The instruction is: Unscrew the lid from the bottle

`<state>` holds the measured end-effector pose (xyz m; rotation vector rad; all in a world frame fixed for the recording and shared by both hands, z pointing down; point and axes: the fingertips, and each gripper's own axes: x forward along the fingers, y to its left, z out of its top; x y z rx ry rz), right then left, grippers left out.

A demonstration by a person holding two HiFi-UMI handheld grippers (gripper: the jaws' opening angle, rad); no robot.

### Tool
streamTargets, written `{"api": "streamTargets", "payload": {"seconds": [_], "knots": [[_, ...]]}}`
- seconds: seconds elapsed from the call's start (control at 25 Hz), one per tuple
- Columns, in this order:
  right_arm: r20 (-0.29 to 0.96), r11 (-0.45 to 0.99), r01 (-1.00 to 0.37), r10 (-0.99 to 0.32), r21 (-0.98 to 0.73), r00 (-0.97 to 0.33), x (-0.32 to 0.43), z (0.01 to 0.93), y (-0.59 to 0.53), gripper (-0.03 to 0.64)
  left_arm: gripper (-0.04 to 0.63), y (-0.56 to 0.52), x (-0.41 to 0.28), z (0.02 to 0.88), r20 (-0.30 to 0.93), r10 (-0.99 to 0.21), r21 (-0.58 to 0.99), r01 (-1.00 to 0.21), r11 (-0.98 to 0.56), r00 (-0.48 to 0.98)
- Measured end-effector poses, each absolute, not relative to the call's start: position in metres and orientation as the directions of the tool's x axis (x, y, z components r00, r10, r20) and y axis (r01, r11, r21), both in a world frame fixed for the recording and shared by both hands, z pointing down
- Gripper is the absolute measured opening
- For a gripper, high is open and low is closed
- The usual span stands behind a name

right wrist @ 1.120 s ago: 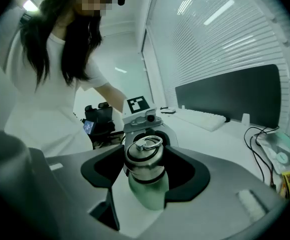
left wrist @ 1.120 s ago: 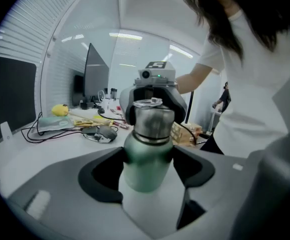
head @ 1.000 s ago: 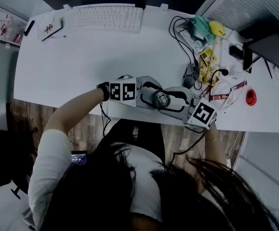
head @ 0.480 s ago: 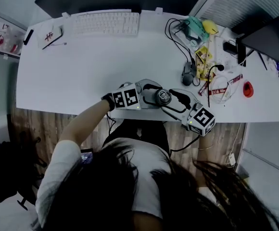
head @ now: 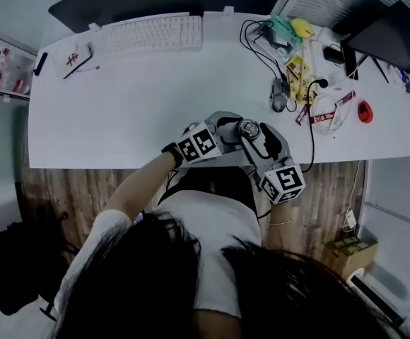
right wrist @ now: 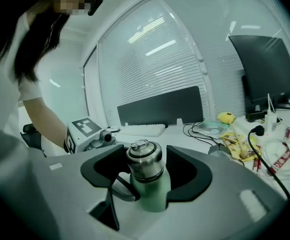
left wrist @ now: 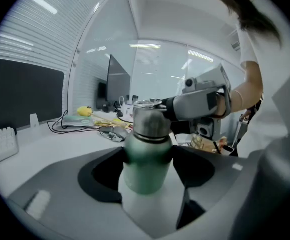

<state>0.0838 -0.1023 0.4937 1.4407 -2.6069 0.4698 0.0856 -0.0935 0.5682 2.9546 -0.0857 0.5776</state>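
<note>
1. Bottle [left wrist: 146, 171]: a green body with a brushed steel lid [right wrist: 144, 160] that has a small loop on top. It stands upright at the near edge of the white desk [head: 120, 104].
2. The left gripper [left wrist: 149, 159] is closed on the green body just under the bottle's shoulder, with its dark pads touching both sides.
3. The right gripper [right wrist: 146, 166] reaches in from the bottle's near right. Its jaws are pinched on the steel lid, above the left gripper's jaws.
4. Beyond the bottle and to its right, apart from it, lie a dark mouse [head: 278, 103] and black cables [head: 260, 48]. Yellow packets [head: 295, 68] lie further off.
5. Well beyond the bottle to its left is a white keyboard [head: 152, 32], and far to its right a red round thing [head: 365, 111].
</note>
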Motion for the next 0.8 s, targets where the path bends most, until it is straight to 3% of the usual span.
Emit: {"api": "streamTargets", "payload": {"seconds": [0.36, 0.56, 0.8], "knots": [[0.282, 0.401, -0.904, -0.859, -0.146, -0.427, 0.0812, 0.4982, -0.1032, 0.239, 0.365, -0.0927, 0.0868, 0.568, 0.36, -0.133, 0.135, -0.193, -0.972, 0.923], [0.293, 0.539, -0.823, -0.77, -0.177, -0.567, 0.0789, 0.4991, -0.1029, 0.238, 0.365, -0.0925, 0.0854, 0.5688, 0.365, -0.081, 0.142, -0.141, -0.98, 0.927], [0.338, 0.757, -0.629, -0.553, -0.178, -0.762, 0.0739, 0.5011, -0.0985, 0.238, 0.365, -0.0895, 0.0849, 0.5699, 0.385, 0.019, 0.143, -0.039, -0.989, 0.923]]}}
